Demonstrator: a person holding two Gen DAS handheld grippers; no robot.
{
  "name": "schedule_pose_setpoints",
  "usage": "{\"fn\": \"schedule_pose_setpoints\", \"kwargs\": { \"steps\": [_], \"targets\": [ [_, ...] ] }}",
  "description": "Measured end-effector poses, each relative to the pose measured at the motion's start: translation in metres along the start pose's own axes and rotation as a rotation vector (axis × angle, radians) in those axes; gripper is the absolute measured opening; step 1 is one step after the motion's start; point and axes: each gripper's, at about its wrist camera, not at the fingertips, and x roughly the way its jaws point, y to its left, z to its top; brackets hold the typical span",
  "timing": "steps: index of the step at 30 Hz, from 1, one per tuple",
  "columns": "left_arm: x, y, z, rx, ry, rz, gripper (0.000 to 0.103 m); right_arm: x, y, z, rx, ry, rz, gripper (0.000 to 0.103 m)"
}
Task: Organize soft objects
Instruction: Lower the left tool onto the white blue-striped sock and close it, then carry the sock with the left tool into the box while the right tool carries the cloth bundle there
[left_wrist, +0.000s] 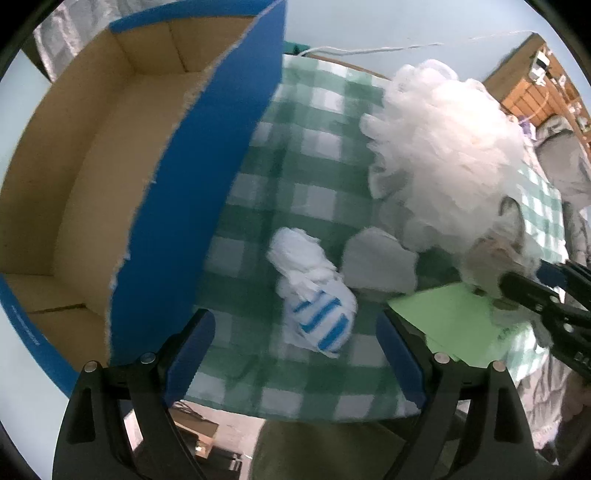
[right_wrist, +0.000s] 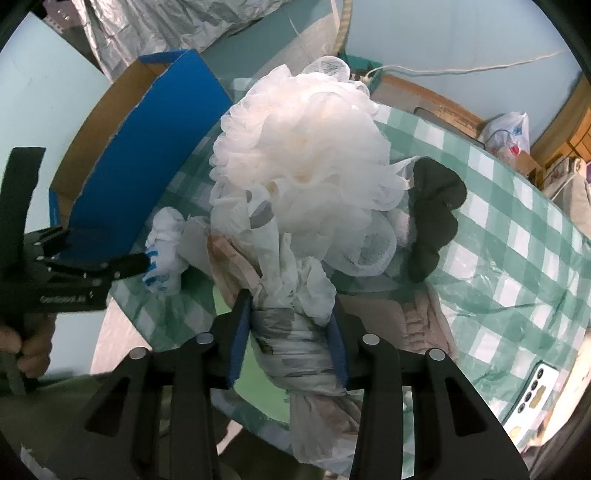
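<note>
My left gripper (left_wrist: 295, 350) is open, its blue pads hanging either side of a crumpled white bag with blue stripes (left_wrist: 314, 295) that lies on the green checked tablecloth (left_wrist: 295, 155); the pads are clear of it. In the right wrist view my right gripper (right_wrist: 290, 334) is shut on a twisted grey-white plastic bag bundle (right_wrist: 295, 343). A big white mesh bath pouf (right_wrist: 303, 155) sits just beyond that bundle. The striped bag (right_wrist: 162, 251) lies left of it, with the left gripper (right_wrist: 142, 264) over it.
An open blue cardboard box (left_wrist: 207, 177) with a bare brown inside stands on the left. A dark sock (right_wrist: 432, 221) lies right of the pouf, a green sheet (left_wrist: 443, 317) under the bags, a phone (right_wrist: 532, 391) near the table's right edge.
</note>
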Motion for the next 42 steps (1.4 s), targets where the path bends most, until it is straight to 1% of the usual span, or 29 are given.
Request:
{"fn": "schedule_pose_setpoints", "kwargs": {
  "steps": [1,3,4,7,9,10,12,16,18,19,21,22,24,25,26,27,32,37,39,40,42],
  "targets": [
    [0.001,-0.002,-0.002,0.006,0.006,-0.006,0.090,0.001,0.002,0.000,-0.002,0.002,-0.007,0.050],
    [0.006,-0.011,-0.002,0.035,0.019,-0.018,0.090,0.006,0.004,0.000,-0.014,0.006,-0.026,0.056],
    [0.008,-0.016,-0.003,0.055,0.023,-0.017,0.090,0.008,0.005,0.000,-0.019,0.009,-0.033,0.058],
    [0.021,-0.027,-0.003,0.117,0.045,0.033,0.090,0.015,0.006,0.000,-0.031,0.015,-0.044,0.058],
    [0.031,-0.028,0.000,0.122,0.058,0.051,0.090,0.019,0.006,0.000,-0.039,0.022,-0.059,0.057],
    [0.035,-0.027,0.002,0.115,0.064,0.052,0.090,0.020,0.007,0.000,-0.043,0.026,-0.067,0.050],
    [0.042,-0.024,0.007,0.095,0.069,0.049,0.090,0.020,0.006,-0.001,-0.039,0.031,-0.058,0.039],
    [0.050,-0.017,0.011,0.065,0.089,0.048,0.090,0.014,0.009,-0.004,-0.044,0.013,-0.043,0.033],
    [0.054,-0.015,0.014,0.062,0.092,0.050,0.089,0.009,0.010,-0.006,-0.047,-0.001,-0.040,0.033],
    [0.055,-0.014,0.015,0.062,0.092,0.054,0.088,0.005,0.010,-0.006,-0.047,-0.010,-0.038,0.032],
    [0.058,-0.012,0.017,0.056,0.097,0.057,0.079,0.000,0.010,-0.007,-0.038,-0.021,-0.037,0.032],
    [0.060,-0.010,0.018,0.049,0.103,0.058,0.077,-0.002,0.010,-0.008,-0.033,-0.024,-0.037,0.032],
    [0.063,-0.006,0.019,0.033,0.112,0.055,0.065,-0.006,0.009,-0.009,-0.021,-0.030,-0.034,0.032],
    [0.065,-0.003,0.025,0.028,0.115,0.056,0.061,-0.009,0.009,-0.009,-0.016,-0.034,-0.033,0.032],
    [0.067,0.001,0.025,0.024,0.116,0.056,0.051,-0.012,0.009,-0.010,-0.011,-0.040,-0.031,0.032],
    [0.066,0.002,0.026,0.024,0.115,0.055,0.048,-0.013,0.009,-0.011,-0.008,-0.044,-0.030,0.032],
    [0.054,0.005,0.024,0.051,0.063,0.050,0.044,-0.024,0.009,-0.015,0.007,-0.064,-0.022,0.032],
    [0.034,0.005,0.023,0.075,0.028,0.043,0.044,-0.032,0.010,-0.015,0.024,-0.086,-0.014,0.032],
    [0.023,-0.002,0.019,0.077,0.018,0.040,0.044,-0.036,0.010,-0.014,0.028,-0.094,-0.010,0.032],
    [0.016,0.007,0.019,0.079,0.012,0.038,0.044,-0.038,0.011,-0.015,0.030,-0.100,-0.007,0.032],
    [0.007,0.006,0.023,0.089,-0.006,0.035,0.044,-0.041,0.012,-0.014,0.033,-0.108,-0.002,0.032]
  ]
}}
